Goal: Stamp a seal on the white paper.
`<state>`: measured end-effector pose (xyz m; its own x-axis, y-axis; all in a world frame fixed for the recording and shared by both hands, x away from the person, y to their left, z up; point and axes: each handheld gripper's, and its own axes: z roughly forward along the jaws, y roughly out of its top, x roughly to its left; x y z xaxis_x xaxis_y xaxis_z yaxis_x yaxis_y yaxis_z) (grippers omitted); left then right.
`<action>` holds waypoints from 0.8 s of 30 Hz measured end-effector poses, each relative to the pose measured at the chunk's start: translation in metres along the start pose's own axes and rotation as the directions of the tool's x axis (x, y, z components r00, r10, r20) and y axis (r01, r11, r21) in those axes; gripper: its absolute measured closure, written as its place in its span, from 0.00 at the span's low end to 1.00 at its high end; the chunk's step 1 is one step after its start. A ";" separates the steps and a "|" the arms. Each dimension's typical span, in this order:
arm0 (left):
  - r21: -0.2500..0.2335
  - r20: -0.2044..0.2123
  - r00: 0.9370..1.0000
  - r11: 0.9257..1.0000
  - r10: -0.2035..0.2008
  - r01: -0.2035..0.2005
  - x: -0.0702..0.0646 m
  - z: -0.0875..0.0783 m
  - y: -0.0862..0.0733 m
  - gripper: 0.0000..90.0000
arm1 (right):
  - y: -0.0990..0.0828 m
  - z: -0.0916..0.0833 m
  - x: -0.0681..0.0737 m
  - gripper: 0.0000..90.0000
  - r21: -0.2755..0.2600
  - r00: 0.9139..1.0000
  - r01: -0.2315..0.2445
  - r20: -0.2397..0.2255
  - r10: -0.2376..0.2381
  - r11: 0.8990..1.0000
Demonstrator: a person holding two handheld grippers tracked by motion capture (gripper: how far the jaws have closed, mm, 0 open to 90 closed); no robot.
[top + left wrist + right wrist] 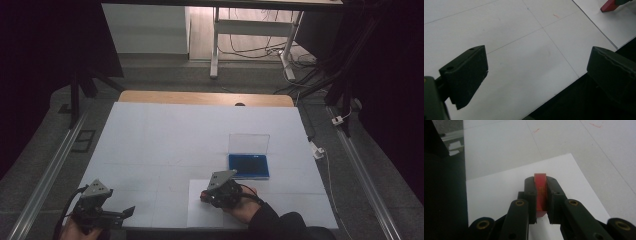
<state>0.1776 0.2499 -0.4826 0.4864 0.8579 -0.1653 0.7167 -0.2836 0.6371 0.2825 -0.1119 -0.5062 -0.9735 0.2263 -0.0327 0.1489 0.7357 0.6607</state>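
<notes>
High view: I see the white-covered table (165,135) with my left gripper (127,212) at its near left corner, over the front edge. My right gripper (204,196) sits above a white paper sheet (200,215) at the near centre, a red tip showing at its jaws. Just beyond it lies an open case (248,165) with a blue inner pad and its clear lid (248,143) standing upright. Left gripper view: I see my left jaws spread wide, nothing between them, over the table's front edge; the red block (608,6) and the paper's corner appear at upper right. Right gripper view: I see my right jaws clamped on the red block (540,192), which stands between the pads above the paper sheet (499,187).
</notes>
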 end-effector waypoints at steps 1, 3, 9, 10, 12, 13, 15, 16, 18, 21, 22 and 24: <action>0.000 0.000 1.000 1.000 0.001 -0.001 0.000 0.000 0.000 0.04 | 0.000 0.000 0.001 0.90 0.002 1.000 0.016 0.007 -0.016 1.000; 0.001 0.001 1.000 1.000 0.000 0.000 0.000 0.000 0.000 0.04 | 0.001 0.000 0.001 0.90 0.006 1.000 0.011 0.008 -0.011 1.000; -0.003 0.004 1.000 1.000 -0.005 0.005 0.001 -0.001 0.000 0.04 | -0.001 0.000 -0.005 0.90 -0.006 0.999 -0.034 -0.029 0.033 0.999; -0.004 0.005 1.000 1.000 -0.006 0.006 0.001 -0.001 0.000 0.04 | 0.000 -0.001 -0.005 0.90 0.003 1.000 -0.010 -0.024 0.010 1.000; -0.005 0.006 1.000 1.000 -0.008 0.008 0.002 -0.001 -0.001 0.04 | 0.000 -0.001 -0.006 0.89 0.001 1.000 -0.015 -0.027 0.015 1.000; -0.006 0.006 1.000 1.000 -0.008 0.008 0.001 -0.001 -0.001 0.04 | -0.001 0.000 -0.005 0.89 -0.012 0.999 -0.033 -0.033 0.032 0.999; -0.008 0.006 1.000 1.000 -0.008 0.008 0.001 -0.001 -0.001 0.04 | -0.001 -0.001 -0.007 0.89 -0.011 0.999 -0.033 -0.036 0.033 0.999; -0.008 0.008 1.000 1.000 -0.008 0.008 0.001 -0.001 -0.001 0.04 | 0.000 -0.001 -0.007 0.89 -0.009 0.999 -0.035 -0.033 0.035 0.999; -0.009 0.009 1.000 1.000 -0.010 0.011 0.002 -0.001 -0.001 0.04 | 0.000 -0.002 -0.007 0.89 -0.011 0.999 -0.019 -0.026 0.019 1.000; -0.009 0.009 1.000 1.000 -0.012 0.012 0.002 -0.001 -0.001 0.04 | 0.003 -0.005 -0.005 0.89 -0.041 0.999 -0.026 -0.024 0.025 0.999; -0.009 0.008 1.000 1.000 -0.012 0.012 0.002 -0.001 -0.001 0.04 | 0.004 -0.007 -0.005 0.89 -0.044 1.000 -0.020 -0.019 0.019 0.999; -0.009 0.008 1.000 1.000 -0.012 0.012 0.002 -0.001 -0.001 0.04 | 0.005 -0.009 -0.005 0.89 -0.048 1.000 -0.020 -0.019 0.019 0.999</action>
<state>0.1771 0.2521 -0.4826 0.4816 0.8579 -0.1792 0.7181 -0.2691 0.6418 0.2867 -0.1152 -0.4961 -0.9737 0.2278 -0.0061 0.1594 0.7000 0.6961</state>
